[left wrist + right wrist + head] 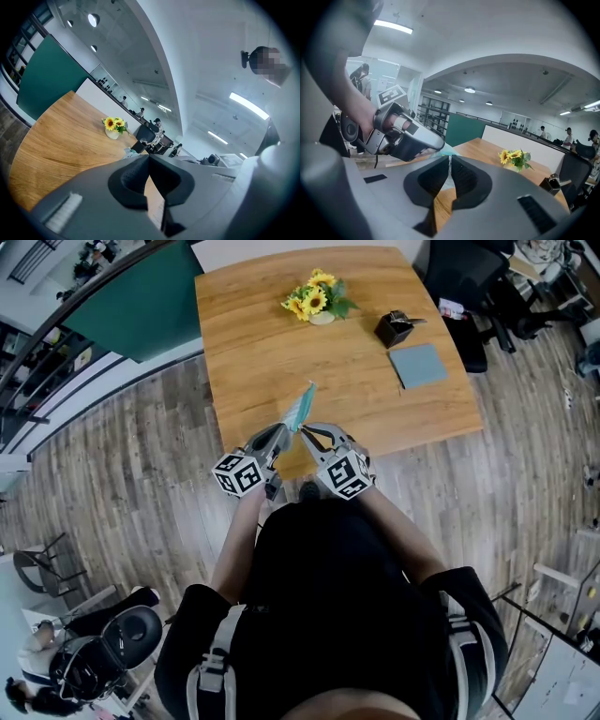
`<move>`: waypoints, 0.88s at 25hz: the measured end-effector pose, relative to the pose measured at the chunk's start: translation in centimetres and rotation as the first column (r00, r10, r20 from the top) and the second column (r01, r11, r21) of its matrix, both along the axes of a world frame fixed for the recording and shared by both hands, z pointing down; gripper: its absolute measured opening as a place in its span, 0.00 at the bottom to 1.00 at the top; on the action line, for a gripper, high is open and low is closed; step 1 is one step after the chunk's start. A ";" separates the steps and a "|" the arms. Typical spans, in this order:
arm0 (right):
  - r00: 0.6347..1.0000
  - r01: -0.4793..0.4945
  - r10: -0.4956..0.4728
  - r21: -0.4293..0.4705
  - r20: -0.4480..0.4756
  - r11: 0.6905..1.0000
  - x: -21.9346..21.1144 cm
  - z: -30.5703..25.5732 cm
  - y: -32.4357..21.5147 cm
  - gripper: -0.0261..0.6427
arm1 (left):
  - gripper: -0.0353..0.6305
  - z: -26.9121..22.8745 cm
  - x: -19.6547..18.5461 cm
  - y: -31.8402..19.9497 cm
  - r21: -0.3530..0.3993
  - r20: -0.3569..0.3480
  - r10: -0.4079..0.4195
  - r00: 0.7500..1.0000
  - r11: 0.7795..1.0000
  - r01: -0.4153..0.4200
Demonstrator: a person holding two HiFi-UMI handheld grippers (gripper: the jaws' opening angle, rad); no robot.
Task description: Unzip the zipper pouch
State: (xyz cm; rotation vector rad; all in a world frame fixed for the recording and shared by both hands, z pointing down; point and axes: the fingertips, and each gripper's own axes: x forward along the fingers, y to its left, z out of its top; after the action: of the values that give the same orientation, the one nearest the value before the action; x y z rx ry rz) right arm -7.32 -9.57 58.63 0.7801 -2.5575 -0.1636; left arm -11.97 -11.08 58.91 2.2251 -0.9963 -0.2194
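Left tool (149,157) has its jaws pressed together. A sliver of the pale teal fabric zipper pouch (303,407) pokes out just past its tips, so it looks clamped on one end of that pouch. Right tool (449,158), tip to tip with the left one, has its jaws all but together, with a thin pale teal strip between the pads. I read this as a pinch on the pouch, perhaps at the zipper pull, though the pull itself is too small to make out.

The pouch rises from both tools' tips as a narrow strip seen edge-on, lifted off the light brown wooden tabletop (272,343) near its closest edge. No view shows the zipper's teeth, so I cannot tell whether any of it has parted. By my judgement the two holds are set and the drawing of the slider along the pouch is left to do.

Well beyond the tools on the tabletop are a small bunch of yellow sunflowers (315,298), a little black box (396,329) and a grey-blue square pad (418,365), all apart from the pouch.
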 end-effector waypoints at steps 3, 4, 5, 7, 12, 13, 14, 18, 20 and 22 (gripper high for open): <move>1.000 0.001 -0.001 -0.008 0.002 1.000 0.0 0.1 0.0 0.06 | 0.05 -0.1 0.2 0.0 -0.001 0.001 0.005 1.000 1.000 -0.005; 1.000 -0.001 0.001 -0.013 0.004 1.000 0.0 0.2 -0.1 0.06 | 0.05 -0.1 0.2 0.1 -0.001 0.001 0.008 1.000 1.000 -0.008; 1.000 -0.002 0.002 -0.018 0.007 1.000 0.1 0.2 -0.1 0.06 | 0.05 0.0 0.3 0.1 0.000 0.003 0.012 1.000 1.000 -0.012; 1.000 -0.005 0.005 -0.036 0.014 0.999 0.2 0.3 -0.1 0.06 | 0.05 0.1 0.4 0.4 0.002 0.010 0.021 1.000 1.000 -0.021; 1.000 -0.024 0.025 -0.076 0.007 0.997 0.9 0.9 -0.4 0.05 | 0.05 0.6 1.0 0.8 0.003 0.049 0.048 0.998 0.999 -0.049; 1.000 -0.030 0.030 -0.078 0.001 0.997 1.0 1.0 -0.4 0.05 | 0.05 0.7 1.2 0.9 0.002 0.059 0.055 0.997 0.998 -0.056; 0.999 -0.035 0.035 -0.078 -0.005 0.996 1.1 1.0 -0.5 0.05 | 0.05 0.9 1.3 1.0 0.001 0.066 0.063 0.996 0.998 -0.063; 0.998 -0.057 0.056 -0.074 -0.018 0.996 1.5 1.1 -0.9 0.05 | 0.05 0.8 1.9 1.2 -0.001 0.079 0.091 0.993 0.996 -0.092; 0.997 -0.071 0.069 -0.069 -0.026 0.995 1.7 1.0 -1.3 0.05 | 0.05 0.8 2.3 1.2 0.001 0.081 0.107 0.991 0.994 -0.108; 0.996 -0.085 0.083 -0.065 -0.034 0.994 1.9 1.0 -1.5 0.05 | 0.05 0.7 2.7 1.3 0.002 0.081 0.122 0.989 0.992 -0.123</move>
State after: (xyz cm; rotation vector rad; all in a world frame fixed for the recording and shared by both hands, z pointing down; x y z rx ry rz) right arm -5.46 -11.10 59.67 0.8513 -2.4828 -0.0635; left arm -9.30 -9.80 59.64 2.3082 -0.8982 -0.0793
